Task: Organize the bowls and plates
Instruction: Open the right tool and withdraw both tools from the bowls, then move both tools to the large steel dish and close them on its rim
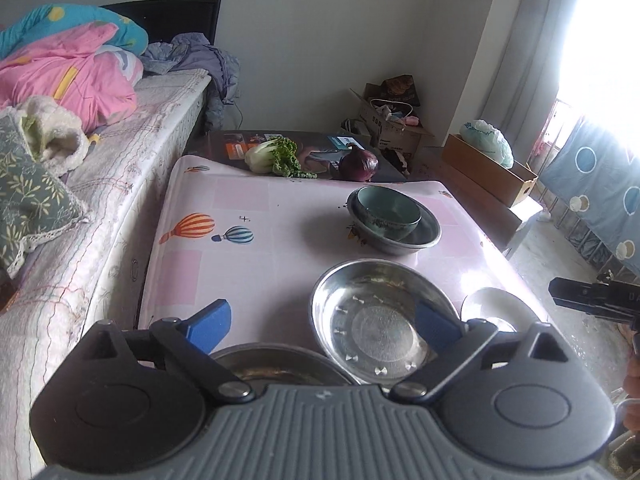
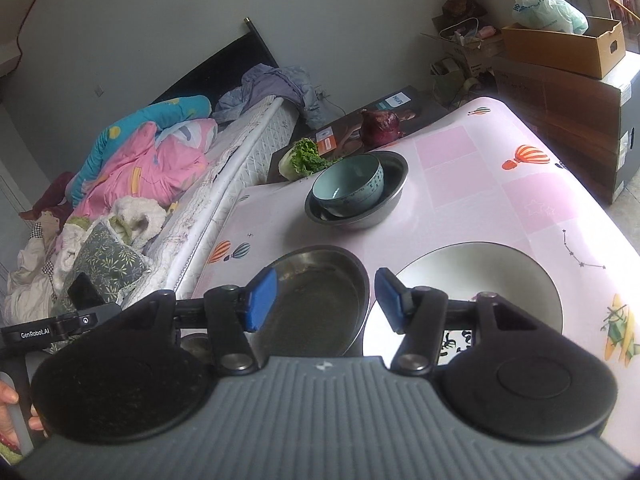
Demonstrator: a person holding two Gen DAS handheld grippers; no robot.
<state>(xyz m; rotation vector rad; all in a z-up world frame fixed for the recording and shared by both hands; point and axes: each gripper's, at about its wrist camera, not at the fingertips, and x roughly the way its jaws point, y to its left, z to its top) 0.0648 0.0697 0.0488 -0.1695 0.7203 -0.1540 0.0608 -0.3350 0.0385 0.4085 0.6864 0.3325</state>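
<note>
Two grippers over my pink balloon-print table, both empty.
Left gripper gapes wide; right gripper half-open; teal ceramic bowl at twelve o'clock.

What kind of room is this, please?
Most likely a bedroom used for dining too: a bed with a pink quilt stands right beside the table, which carries metal bowls, and cardboard boxes sit by the wall.
</note>
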